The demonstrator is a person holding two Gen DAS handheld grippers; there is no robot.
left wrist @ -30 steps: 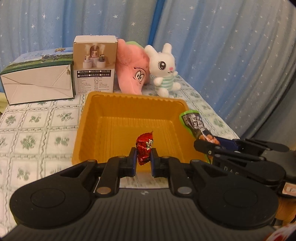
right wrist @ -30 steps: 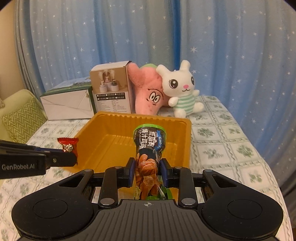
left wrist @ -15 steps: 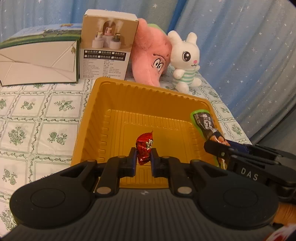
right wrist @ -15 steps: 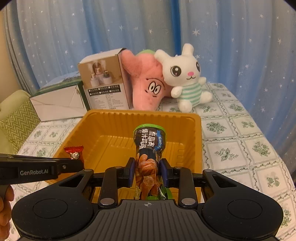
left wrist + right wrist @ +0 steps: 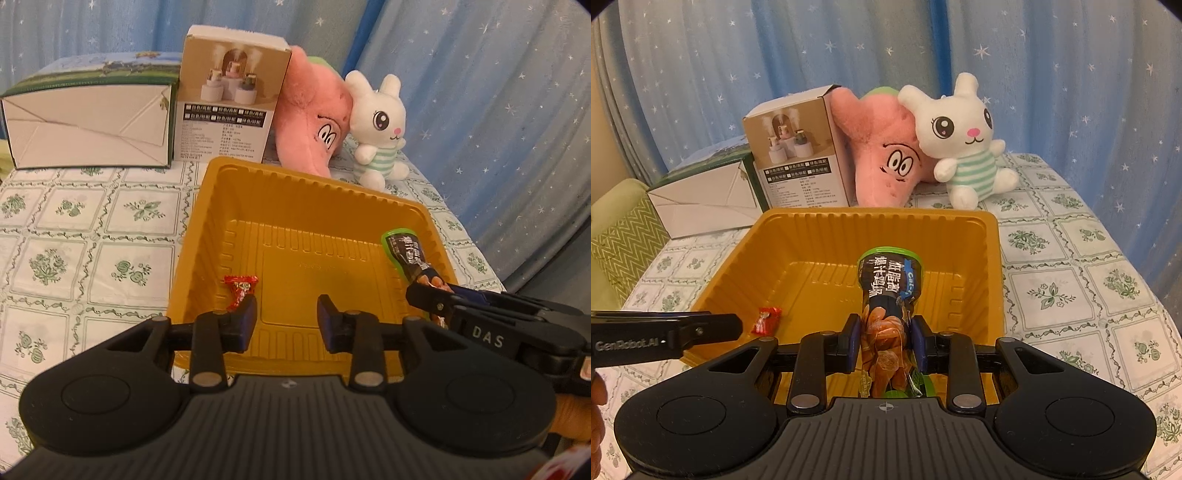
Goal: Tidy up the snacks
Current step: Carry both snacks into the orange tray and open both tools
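An orange plastic tray [image 5: 295, 184] [image 5: 820, 229] sits on the floral tablecloth. A small red wrapped candy [image 5: 241, 287] [image 5: 765, 319] lies inside the tray by its near left wall. My left gripper [image 5: 286, 319] is open and empty just above the tray's near edge, its left fingertip touching or just in front of the candy. My right gripper [image 5: 885, 341] is shut on a dark snack packet with a green top [image 5: 889, 291] [image 5: 408, 254], held over the tray's right side.
Behind the tray stand a white-and-green carton [image 5: 88, 122], a tan product box [image 5: 231, 96], a pink plush [image 5: 314, 118] and a white bunny plush [image 5: 380, 129]. Blue starred curtain hangs behind. A green cushion [image 5: 617, 229] lies off the table's left edge.
My left gripper has opened and let the red candy go; it now lies in the tray. Both grippers have moved forward over the tray. The right gripper still holds the packet.
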